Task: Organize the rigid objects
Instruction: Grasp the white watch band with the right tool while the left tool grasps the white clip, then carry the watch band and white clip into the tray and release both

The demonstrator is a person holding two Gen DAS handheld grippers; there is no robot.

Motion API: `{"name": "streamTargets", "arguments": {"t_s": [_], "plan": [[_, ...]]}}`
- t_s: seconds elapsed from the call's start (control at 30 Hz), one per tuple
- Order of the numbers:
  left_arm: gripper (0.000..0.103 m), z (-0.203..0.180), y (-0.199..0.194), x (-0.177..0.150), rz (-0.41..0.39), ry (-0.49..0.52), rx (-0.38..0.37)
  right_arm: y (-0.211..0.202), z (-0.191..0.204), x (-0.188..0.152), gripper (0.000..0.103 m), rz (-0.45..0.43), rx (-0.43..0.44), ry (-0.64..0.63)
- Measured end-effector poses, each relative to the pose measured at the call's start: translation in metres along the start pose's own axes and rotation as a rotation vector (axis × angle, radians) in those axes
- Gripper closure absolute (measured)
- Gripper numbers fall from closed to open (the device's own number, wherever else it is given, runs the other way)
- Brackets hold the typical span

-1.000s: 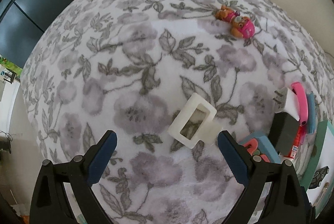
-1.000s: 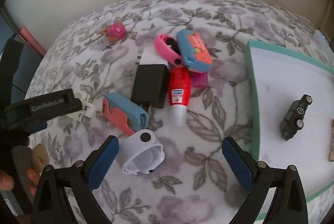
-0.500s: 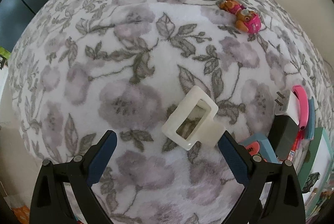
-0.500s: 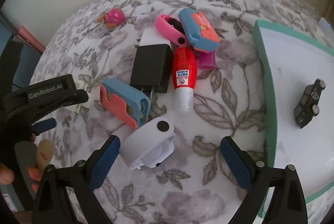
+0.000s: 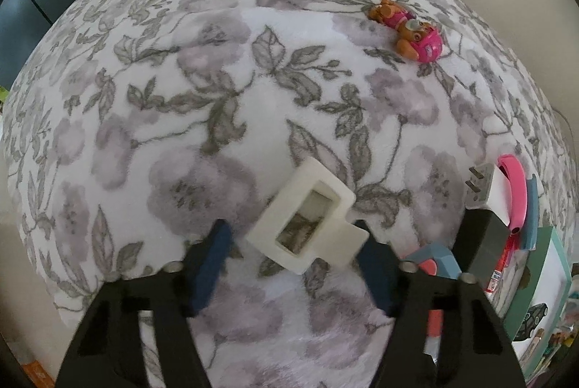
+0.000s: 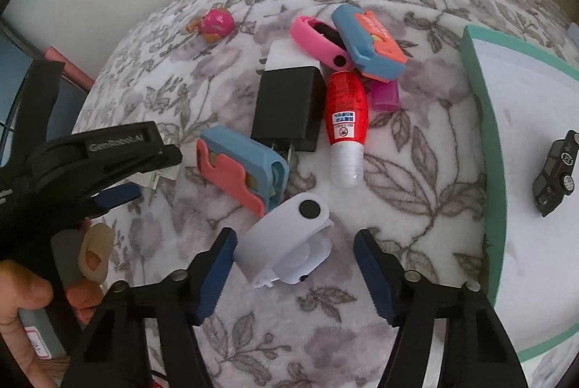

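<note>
A cream rectangular frame piece [image 5: 307,218] lies on the floral blanket [image 5: 217,91]. My left gripper [image 5: 295,265] points down over it with its jaws closing. The frame sits between the pads, and a gap still shows at the left pad. A white clip-shaped case [image 6: 286,243] with a black dot lies between the pads of my right gripper [image 6: 295,272]. Those jaws are closing too, with space left on the right side. In the right wrist view the left gripper also shows at the left edge, held by a hand [image 6: 21,297].
Behind the white case lie a blue-and-coral case [image 6: 242,171], a black charger [image 6: 289,109], a red bottle [image 6: 345,120], a pink band [image 6: 318,40] and another blue case [image 6: 369,44]. A pink pup toy [image 5: 409,33] sits far back. A teal-rimmed tray [image 6: 485,134] at the right holds a toy car [image 6: 555,167].
Both grippers' jaws have narrowed from wide open. The left gripper has sunk closer to the cream frame. The right gripper has tilted slightly, with the white case still between its pads.
</note>
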State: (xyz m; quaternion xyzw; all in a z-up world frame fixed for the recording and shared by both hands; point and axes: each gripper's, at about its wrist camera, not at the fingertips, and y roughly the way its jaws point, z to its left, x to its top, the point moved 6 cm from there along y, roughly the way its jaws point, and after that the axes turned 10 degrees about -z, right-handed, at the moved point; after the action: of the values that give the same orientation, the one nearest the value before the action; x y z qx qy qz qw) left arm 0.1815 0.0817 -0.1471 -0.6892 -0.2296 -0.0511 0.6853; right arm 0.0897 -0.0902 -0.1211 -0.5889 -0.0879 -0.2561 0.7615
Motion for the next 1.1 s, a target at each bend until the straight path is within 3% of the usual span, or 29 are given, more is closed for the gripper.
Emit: {"name": "streamTargets", "arguments": {"t_s": [0.07, 0.73, 1.1], "plan": [[0.046, -0.006, -0.003, -0.001, -0.005, 0.004, -0.005, 0.000, -0.002, -0.001, 0.050, 0.003, -0.019, -0.006], [0.046, -0.033, -0.041, 0.005, -0.075, 0.032, 0.002, -0.012, -0.020, 0.001, 0.050, 0.006, -0.016, 0.049], [0.046, -0.038, -0.088, 0.007, -0.170, 0.062, -0.014, -0.049, -0.046, 0.020, 0.050, -0.088, -0.014, 0.108]]}}
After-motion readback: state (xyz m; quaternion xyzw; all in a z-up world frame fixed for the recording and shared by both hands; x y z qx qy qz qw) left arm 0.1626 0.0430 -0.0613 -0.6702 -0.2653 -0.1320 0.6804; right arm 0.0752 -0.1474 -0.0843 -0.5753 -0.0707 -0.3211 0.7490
